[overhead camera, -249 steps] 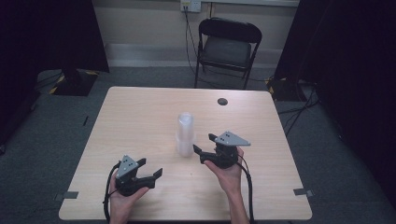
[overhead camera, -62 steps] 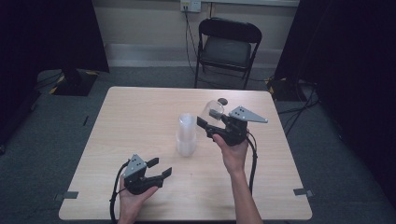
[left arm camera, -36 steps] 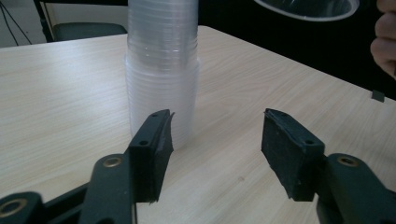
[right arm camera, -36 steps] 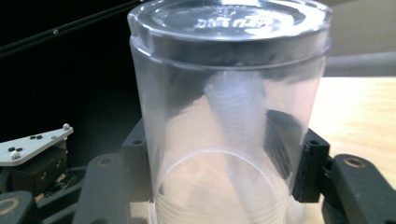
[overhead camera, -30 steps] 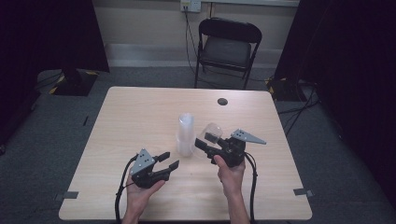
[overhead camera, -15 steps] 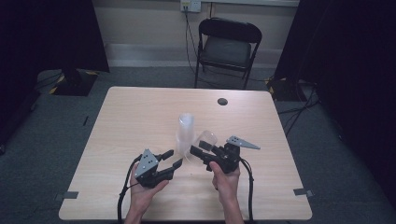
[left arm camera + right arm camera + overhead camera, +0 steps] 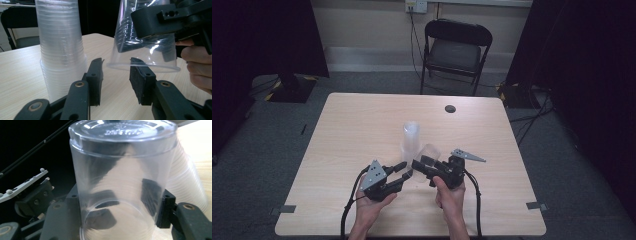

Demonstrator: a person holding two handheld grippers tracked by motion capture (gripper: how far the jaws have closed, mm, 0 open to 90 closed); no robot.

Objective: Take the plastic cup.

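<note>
A tall stack of clear plastic cups (image 7: 410, 140) stands mouth-down at the table's middle. My right gripper (image 7: 424, 167) is shut on a single clear cup (image 7: 428, 152), held just in front of the stack with its mouth down. In the right gripper view, that cup (image 7: 120, 182) sits between the jaws of the right gripper (image 7: 112, 202). The jaws of my left gripper (image 7: 116, 63) have just been closing. Their tips reach the cup's (image 7: 145, 50) lower rim, and I see no pad pressing on it. The stack (image 7: 60, 50) rises to the left.
A small dark disc (image 7: 450, 108) lies near the table's (image 7: 352, 120) far edge. A black folding chair (image 7: 455, 50) stands behind the table. Cables trail from both grippers toward the near edge. Dark curtains hang on both sides.
The right gripper carried the single cup from high at the right of the stack down to the front of it. The left gripper moved right to meet it, and its jaws narrowed.
</note>
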